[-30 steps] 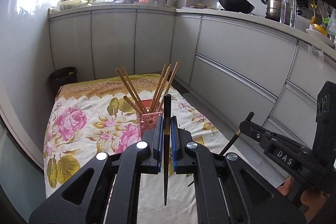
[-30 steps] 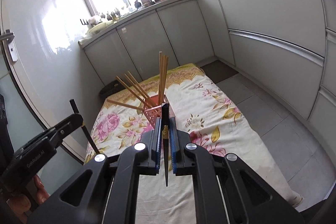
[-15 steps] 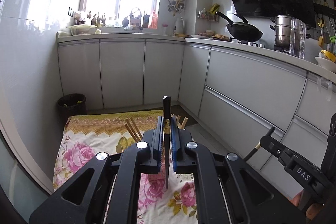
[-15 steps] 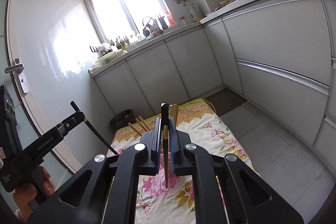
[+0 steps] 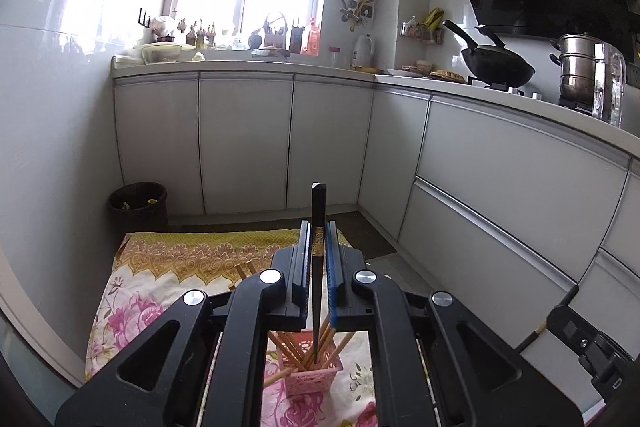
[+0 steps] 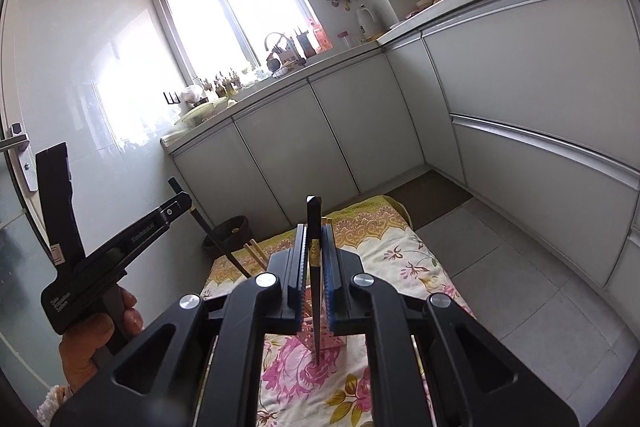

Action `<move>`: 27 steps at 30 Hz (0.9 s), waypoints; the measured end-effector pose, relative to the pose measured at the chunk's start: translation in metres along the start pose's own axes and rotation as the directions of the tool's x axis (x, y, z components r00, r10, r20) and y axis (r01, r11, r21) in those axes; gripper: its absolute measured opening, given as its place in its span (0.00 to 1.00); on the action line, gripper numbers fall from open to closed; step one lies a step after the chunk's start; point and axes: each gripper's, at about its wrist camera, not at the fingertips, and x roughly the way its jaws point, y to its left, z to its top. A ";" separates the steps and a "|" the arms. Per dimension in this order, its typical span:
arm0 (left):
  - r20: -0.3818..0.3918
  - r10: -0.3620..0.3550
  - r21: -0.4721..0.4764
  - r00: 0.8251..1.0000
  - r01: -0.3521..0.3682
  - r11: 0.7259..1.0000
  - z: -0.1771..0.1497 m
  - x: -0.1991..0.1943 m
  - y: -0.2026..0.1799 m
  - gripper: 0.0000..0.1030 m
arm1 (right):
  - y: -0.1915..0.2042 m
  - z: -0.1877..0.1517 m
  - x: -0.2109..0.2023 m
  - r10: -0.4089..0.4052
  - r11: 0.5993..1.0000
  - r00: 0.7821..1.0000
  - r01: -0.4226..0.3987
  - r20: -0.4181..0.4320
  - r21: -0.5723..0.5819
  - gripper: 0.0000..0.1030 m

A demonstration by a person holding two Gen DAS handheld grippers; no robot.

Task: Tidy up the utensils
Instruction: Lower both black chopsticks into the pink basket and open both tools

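Observation:
My left gripper [image 5: 318, 227] is shut on a black chopstick [image 5: 319, 203] that stands upright between its pads. Below it, seen through the gripper frame, a pink holder [image 5: 316, 379] with several wooden chopsticks [image 5: 286, 345] stands on a floral cloth [image 5: 168, 263]. My right gripper [image 6: 315, 231] is shut on a second black chopstick [image 6: 313, 215], also upright. In the right wrist view the pink holder [image 6: 306, 337] shows under the jaws, and the left gripper [image 6: 176, 205] is at the left, held by a hand [image 6: 92, 343], its chopstick slanting down.
White cabinets [image 5: 244, 143] line the back and right. A dark bin [image 5: 138, 203] stands at the cloth's far left corner. A wok [image 5: 496, 69] and a steel pot [image 5: 576, 75] sit on the counter. A door handle [image 6: 16, 137] shows at the left.
Both grippers have risen and tilted up, each still clamped on its black chopstick. The holder and cloth have slid from mid-view down under the jaws, and the window and counter now fill the views.

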 end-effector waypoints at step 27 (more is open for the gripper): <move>0.179 0.220 -0.113 0.959 -0.202 0.973 -0.018 -0.094 0.072 0.78 | 0.055 0.012 0.087 0.033 0.998 0.996 -0.029 0.085 -0.051 0.07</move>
